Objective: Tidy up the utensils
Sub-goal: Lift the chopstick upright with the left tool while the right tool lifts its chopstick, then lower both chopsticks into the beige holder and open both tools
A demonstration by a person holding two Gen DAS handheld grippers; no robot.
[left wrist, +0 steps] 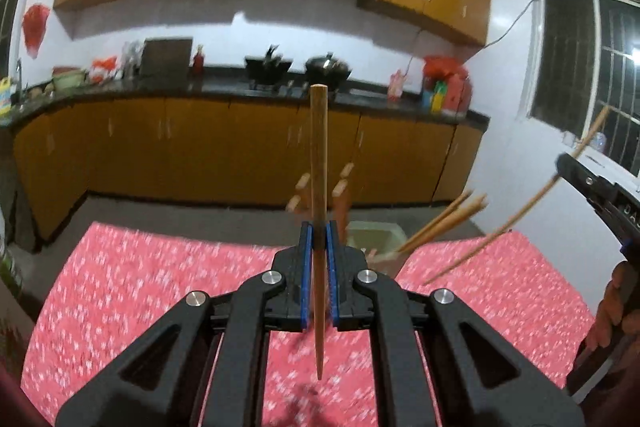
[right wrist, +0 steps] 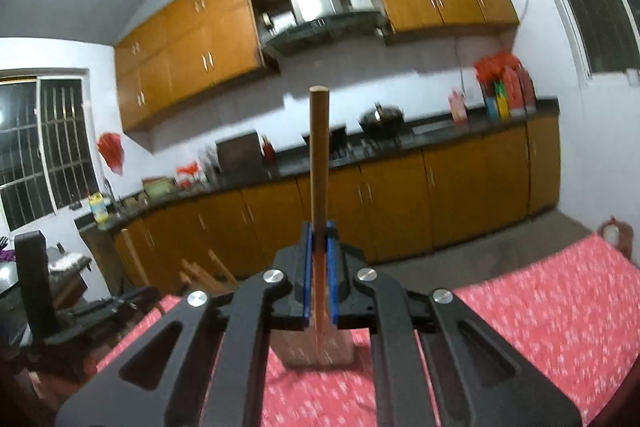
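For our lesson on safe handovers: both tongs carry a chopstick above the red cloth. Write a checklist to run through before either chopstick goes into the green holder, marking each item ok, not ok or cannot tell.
1. Left tongs shut on left chopstick: ok.
2. Right tongs shut on right chopstick: ok.
3. Each chopstick upright, thin end down: ok.
4. Green holder in sight with room left: cannot tell, it already holds chopsticks.
5. Right chopstick's tip over the holder: cannot tell.
6. Red cloth bare beneath the left tongs: ok.
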